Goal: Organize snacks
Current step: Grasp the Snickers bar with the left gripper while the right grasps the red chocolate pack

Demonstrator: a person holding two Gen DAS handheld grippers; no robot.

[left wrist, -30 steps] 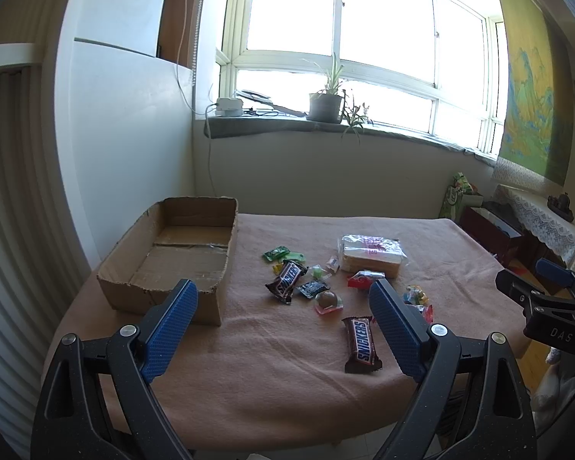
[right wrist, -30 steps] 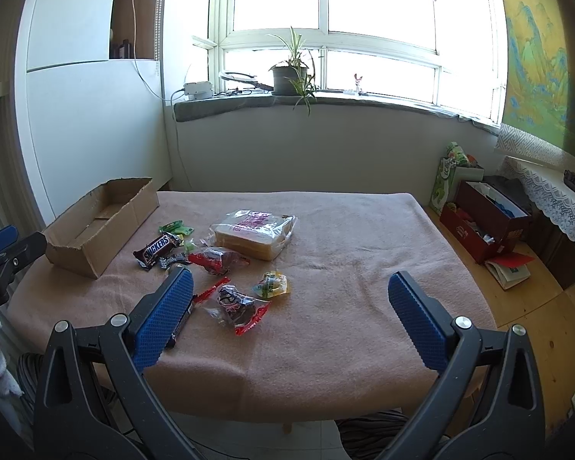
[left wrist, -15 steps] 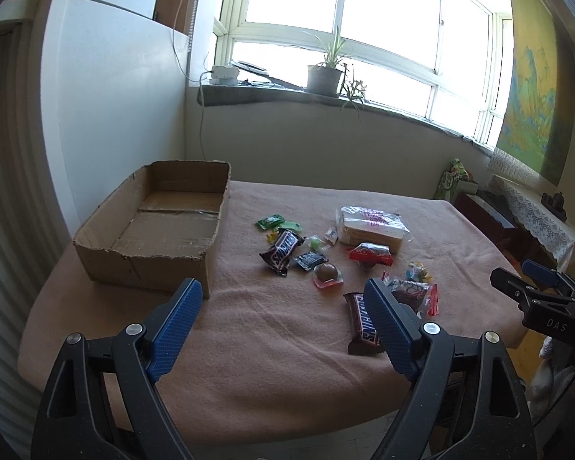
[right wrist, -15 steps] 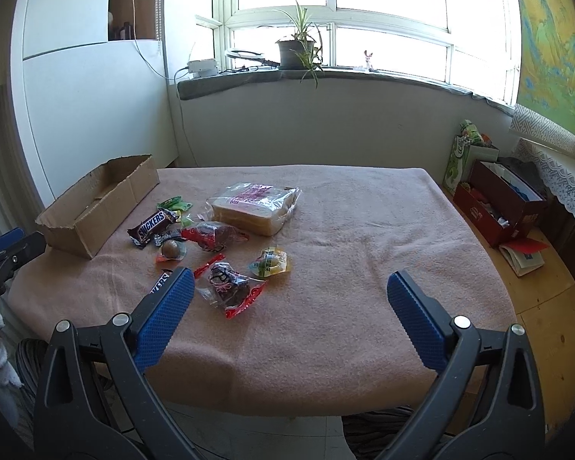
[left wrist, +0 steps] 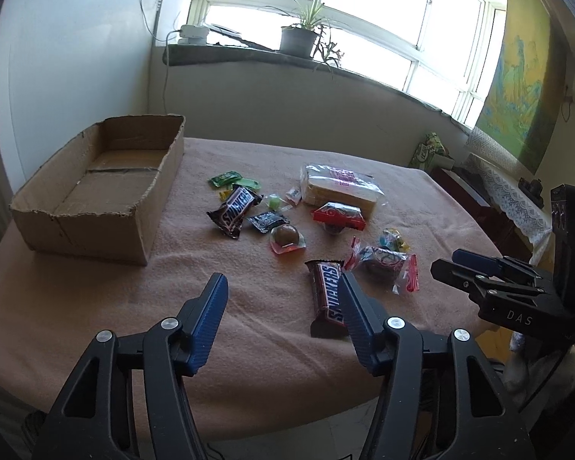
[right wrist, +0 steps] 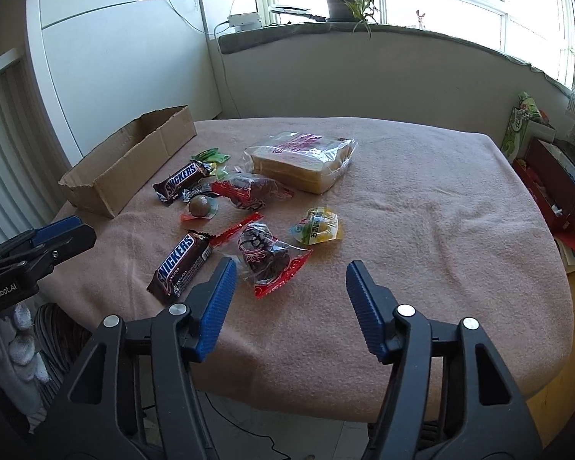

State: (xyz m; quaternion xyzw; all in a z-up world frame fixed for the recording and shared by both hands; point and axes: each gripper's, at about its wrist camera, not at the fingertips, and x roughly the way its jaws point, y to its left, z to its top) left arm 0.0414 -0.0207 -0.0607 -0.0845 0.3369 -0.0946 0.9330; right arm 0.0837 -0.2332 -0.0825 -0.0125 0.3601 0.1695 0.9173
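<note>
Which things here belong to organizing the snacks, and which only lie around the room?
For the job: cardboard box, two Snickers bars, bread bag, red-wrapped cakes, small candies.

Just there: potted plant, wall hanging, red box on the floor.

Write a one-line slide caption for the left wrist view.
Open left tool hovers over a blanket-covered table, an empty cardboard box beside scattered snacks.
</note>
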